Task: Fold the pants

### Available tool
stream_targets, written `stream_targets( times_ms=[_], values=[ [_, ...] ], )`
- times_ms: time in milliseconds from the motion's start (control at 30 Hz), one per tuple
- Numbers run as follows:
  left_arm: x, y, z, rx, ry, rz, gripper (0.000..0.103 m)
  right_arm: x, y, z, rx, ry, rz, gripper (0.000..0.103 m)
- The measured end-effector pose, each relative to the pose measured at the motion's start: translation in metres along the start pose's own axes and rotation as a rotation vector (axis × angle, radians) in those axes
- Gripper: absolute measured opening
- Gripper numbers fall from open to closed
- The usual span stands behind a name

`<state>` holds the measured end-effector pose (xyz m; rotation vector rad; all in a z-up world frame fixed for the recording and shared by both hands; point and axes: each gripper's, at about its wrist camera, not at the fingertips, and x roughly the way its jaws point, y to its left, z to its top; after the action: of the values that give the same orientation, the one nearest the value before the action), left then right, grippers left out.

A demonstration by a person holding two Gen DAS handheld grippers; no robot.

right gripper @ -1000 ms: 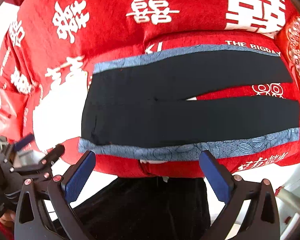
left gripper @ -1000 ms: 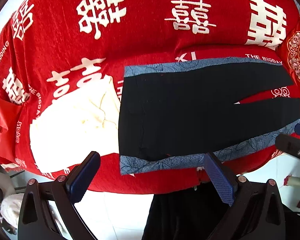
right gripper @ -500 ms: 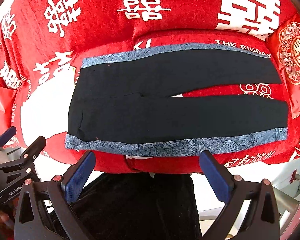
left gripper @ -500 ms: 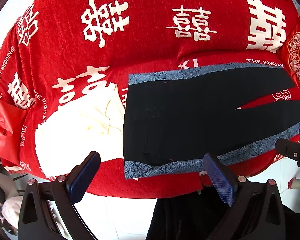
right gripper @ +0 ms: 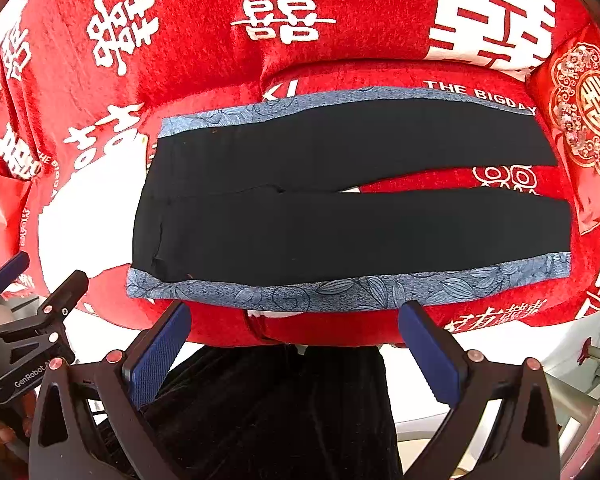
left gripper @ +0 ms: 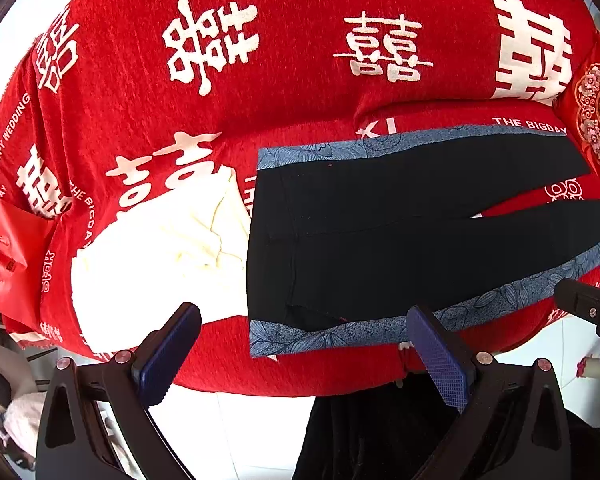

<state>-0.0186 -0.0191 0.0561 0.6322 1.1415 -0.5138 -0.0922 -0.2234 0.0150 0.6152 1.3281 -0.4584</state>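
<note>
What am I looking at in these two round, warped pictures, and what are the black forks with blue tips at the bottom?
Each picture comes from a fisheye camera mounted on a tool a person carries, one per hand; there is no robot arm. The forks are those tools: the left hand-held gripper in one view, the right hand-held gripper in the other, each with two blue-padded fingers spread open and holding nothing. Ahead lies a red cloth with white wedding characters. On it, flat and unfolded, are black pants with blue patterned side stripes, legs pointing right. A cream-white cloth lies left of the waistband.
</note>
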Motion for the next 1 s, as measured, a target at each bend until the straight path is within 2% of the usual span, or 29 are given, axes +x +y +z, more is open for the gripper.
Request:
stream_targets(
  times_ms=[367,1000],
  values=[
    [-0.0013,-0.0027,0.0014,0.008,-0.005,0.006,0.103,-0.0052,0.0008,0.0008,-0.016,-0.026,-0.028,0.103],
    [0.0034,-0.0092,0.0064,0.015,0.013,0.021,0.103,-0.0007,-0.0042,0.0069,-0.015,-0.022,-0.020,0.103]
  ],
)
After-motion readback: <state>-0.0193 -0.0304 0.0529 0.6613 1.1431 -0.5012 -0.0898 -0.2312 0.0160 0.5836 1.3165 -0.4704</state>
